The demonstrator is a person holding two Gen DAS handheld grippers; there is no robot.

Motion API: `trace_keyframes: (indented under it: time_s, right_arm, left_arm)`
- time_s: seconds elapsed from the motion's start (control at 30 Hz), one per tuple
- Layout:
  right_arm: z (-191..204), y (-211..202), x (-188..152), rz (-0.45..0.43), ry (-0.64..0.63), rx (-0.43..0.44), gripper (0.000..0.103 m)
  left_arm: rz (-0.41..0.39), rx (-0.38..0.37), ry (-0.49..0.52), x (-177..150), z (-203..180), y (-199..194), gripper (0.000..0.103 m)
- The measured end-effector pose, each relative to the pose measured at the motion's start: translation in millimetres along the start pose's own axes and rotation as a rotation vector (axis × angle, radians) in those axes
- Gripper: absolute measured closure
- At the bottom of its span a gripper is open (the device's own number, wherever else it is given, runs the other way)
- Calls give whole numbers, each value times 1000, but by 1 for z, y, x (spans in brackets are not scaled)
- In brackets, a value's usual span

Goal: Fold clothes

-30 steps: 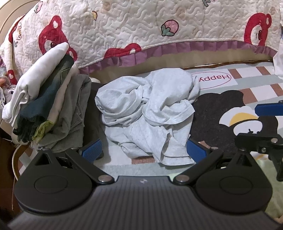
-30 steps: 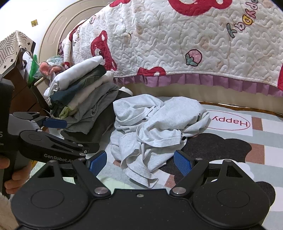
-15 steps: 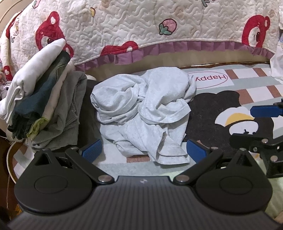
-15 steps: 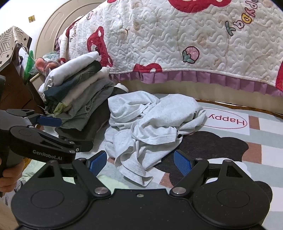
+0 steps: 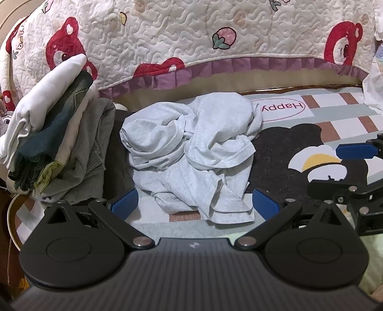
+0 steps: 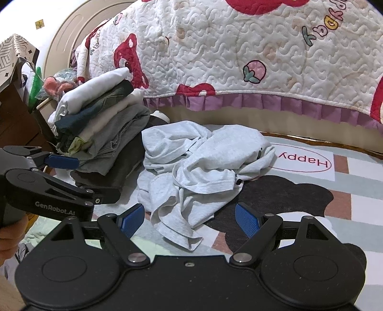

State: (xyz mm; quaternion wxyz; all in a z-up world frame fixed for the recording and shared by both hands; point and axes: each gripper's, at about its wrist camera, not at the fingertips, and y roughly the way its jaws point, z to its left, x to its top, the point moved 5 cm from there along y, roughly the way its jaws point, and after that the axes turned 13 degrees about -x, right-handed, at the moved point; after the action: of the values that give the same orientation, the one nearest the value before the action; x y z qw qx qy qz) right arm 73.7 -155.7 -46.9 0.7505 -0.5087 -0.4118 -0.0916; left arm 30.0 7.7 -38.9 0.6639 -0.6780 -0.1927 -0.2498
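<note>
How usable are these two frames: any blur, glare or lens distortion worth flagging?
Left wrist view: sharp and evenly lit on the crumpled grey shirt, no glare; fisheye bends the quilt's purple frill into an arc. Right wrist view: equally sharp, but the wall at top left is blown out white, corners vignette black, and the clothes pile leans with the distortion.

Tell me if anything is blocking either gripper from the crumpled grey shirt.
Nothing visible does. The grey shirt lies loose on the mat, straight ahead of both the left gripper and the right gripper, jaws open. The clothes pile sits beside it.
</note>
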Motion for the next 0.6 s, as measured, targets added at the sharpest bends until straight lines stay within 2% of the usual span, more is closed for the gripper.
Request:
trace_keyframes:
  time_s: [0.6]
  right_arm:
    - [3, 4, -2, 13, -15, 2, 16]
  left_arm:
    - [32, 7, -16, -7, 3, 14, 0]
